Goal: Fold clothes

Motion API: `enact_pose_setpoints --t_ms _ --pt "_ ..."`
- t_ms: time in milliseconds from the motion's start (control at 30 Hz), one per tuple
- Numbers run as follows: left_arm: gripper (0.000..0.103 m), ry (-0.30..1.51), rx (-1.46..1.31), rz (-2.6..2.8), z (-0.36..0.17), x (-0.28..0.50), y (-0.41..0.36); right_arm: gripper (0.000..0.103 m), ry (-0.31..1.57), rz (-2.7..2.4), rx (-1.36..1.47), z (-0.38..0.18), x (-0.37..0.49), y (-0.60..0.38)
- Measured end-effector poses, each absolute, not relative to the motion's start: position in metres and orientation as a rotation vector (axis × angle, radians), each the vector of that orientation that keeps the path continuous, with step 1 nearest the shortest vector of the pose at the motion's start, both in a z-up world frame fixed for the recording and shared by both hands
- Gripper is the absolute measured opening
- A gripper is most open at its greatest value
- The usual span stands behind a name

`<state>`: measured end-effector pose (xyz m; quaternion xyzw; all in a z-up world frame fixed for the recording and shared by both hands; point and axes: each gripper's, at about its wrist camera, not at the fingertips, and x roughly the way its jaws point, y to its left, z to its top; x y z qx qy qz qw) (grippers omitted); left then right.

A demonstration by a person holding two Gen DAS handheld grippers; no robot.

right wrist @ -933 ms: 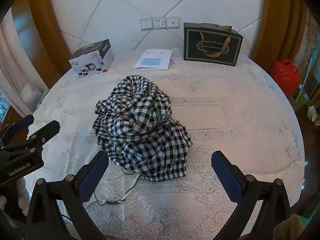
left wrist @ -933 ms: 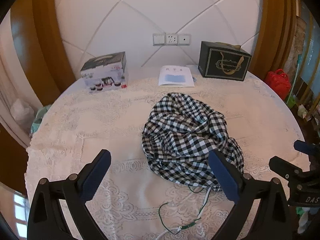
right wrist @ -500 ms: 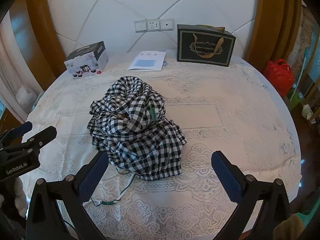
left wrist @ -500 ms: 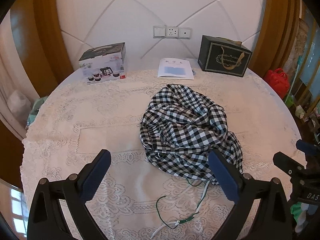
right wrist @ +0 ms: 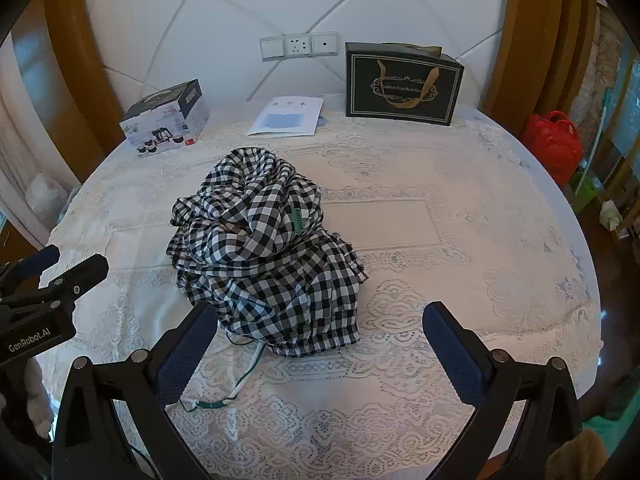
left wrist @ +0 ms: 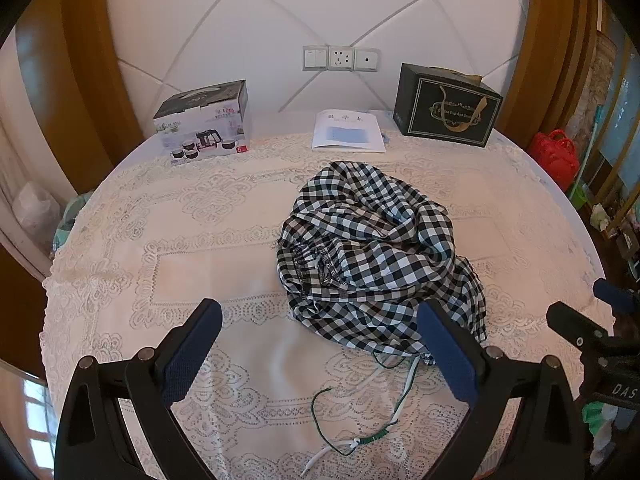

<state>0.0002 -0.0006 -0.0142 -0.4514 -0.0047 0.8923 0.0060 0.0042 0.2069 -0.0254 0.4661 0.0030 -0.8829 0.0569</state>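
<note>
Black-and-white checked garment (left wrist: 372, 256), 1 item, crumpled in a heap near the middle of the lace-covered desk (left wrist: 160, 240); white-and-green drawstring (left wrist: 360, 436) trails from its near edge.
Left gripper (left wrist: 320, 356): jaws wide open, empty, held above the desk short of the heap.
Right gripper (right wrist: 320, 352): jaws wide open, empty, likewise short of it.
Risks, judged: a pinch may catch several bunched layers, so the heap lifts as 1 lump; jaws may snag the drawstring or the lace; no hem is clearly findable.
</note>
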Motion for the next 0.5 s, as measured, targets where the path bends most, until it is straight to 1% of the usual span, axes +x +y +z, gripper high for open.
enact_pose_setpoints --t_ms 500 --pt "0.098 -0.03 -1.454 2.778 -0.0236 -0.0052 -0.0054 0.103 0.028 -2.661 1.444 -0.0304 0.0012 0.2004"
